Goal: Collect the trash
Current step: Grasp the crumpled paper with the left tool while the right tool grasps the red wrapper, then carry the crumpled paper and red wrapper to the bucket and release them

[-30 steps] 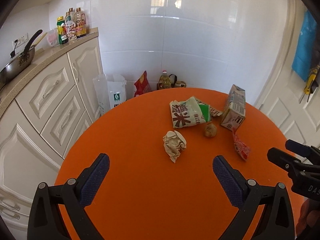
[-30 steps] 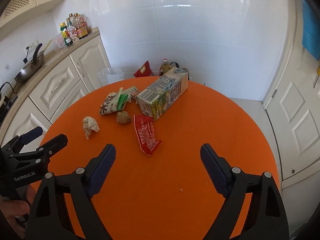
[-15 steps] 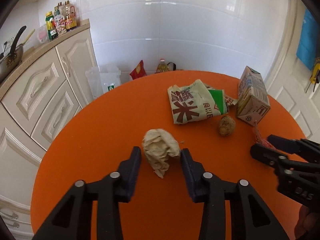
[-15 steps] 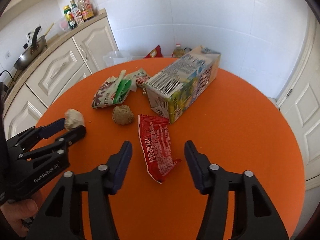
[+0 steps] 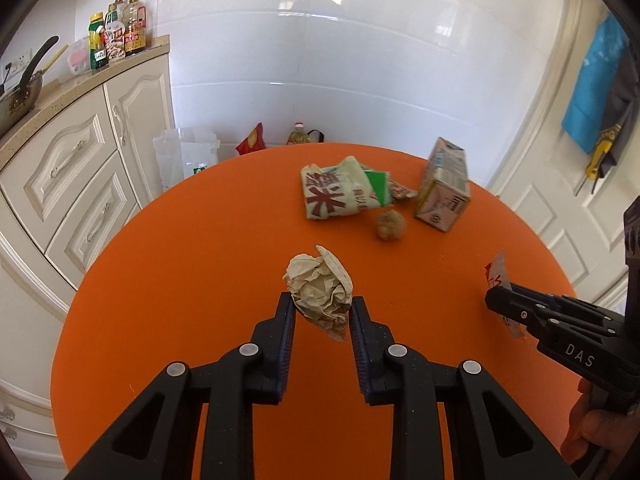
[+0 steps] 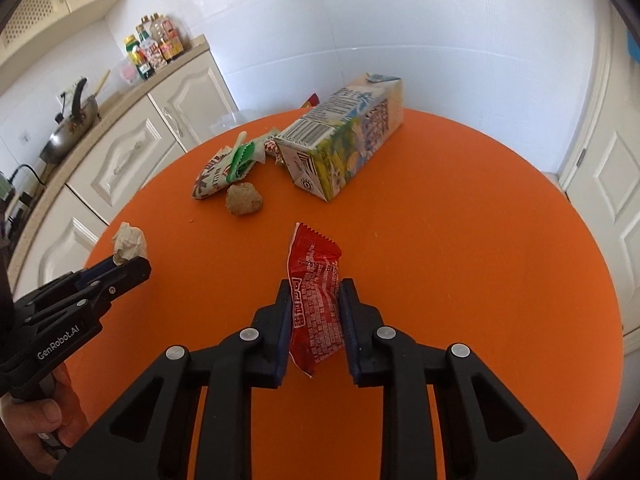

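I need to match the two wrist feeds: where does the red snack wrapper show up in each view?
Left wrist view: the red snack wrapper is at the far right, pinched at the right gripper tips, mostly edge-on.
Right wrist view: low centre, between the right gripper's closing jaws, pads pressing its sides.
Shared landmark: the milk carton lying on the orange table, beyond the wrapper in both views.

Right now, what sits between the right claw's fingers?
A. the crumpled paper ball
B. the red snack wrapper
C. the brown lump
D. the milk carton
B: in the right wrist view the closing right claw has the red snack wrapper pinched between its pads, lifted off the orange table.
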### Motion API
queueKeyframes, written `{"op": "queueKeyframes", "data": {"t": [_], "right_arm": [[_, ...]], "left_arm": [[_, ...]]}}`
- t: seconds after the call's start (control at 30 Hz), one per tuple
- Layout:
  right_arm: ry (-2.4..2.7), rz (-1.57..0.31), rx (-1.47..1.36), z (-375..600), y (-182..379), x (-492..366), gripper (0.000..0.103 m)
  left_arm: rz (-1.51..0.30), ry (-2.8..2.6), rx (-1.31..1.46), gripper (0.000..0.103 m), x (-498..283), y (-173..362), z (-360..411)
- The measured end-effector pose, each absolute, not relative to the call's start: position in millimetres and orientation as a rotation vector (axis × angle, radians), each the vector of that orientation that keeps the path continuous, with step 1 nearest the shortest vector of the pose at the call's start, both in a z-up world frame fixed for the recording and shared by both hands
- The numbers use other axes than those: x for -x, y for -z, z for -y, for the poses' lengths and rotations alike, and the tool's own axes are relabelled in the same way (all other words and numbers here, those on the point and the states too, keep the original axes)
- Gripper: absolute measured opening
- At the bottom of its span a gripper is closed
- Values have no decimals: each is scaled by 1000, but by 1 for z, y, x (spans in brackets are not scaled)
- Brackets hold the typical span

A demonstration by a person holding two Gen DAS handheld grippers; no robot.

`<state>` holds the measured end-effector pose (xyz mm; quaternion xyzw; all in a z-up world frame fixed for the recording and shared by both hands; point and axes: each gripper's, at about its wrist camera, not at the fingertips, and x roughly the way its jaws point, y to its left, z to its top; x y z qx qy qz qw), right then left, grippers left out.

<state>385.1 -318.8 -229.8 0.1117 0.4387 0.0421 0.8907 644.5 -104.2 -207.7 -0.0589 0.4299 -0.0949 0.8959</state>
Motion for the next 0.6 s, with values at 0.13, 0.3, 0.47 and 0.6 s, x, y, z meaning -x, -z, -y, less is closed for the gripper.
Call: {"op": "queueKeyframes", "data": {"t": [0.13, 0.3, 0.47, 0.6], "right_arm": [[-79, -883, -254, 329, 216, -354, 22], [-58, -848, -270, 343, 201, -320, 22], [-22, -807, -287, 362, 186, -287, 22], [8, -767, -298, 382, 172, -259, 22]], "left_arm": [[-885, 231, 130, 23, -640, 201, 115], [-868, 288, 119, 23, -635, 192, 129], [-839, 355, 94, 23, -608, 179, 149], [-820, 373, 76, 23, -579, 166, 159]]}}
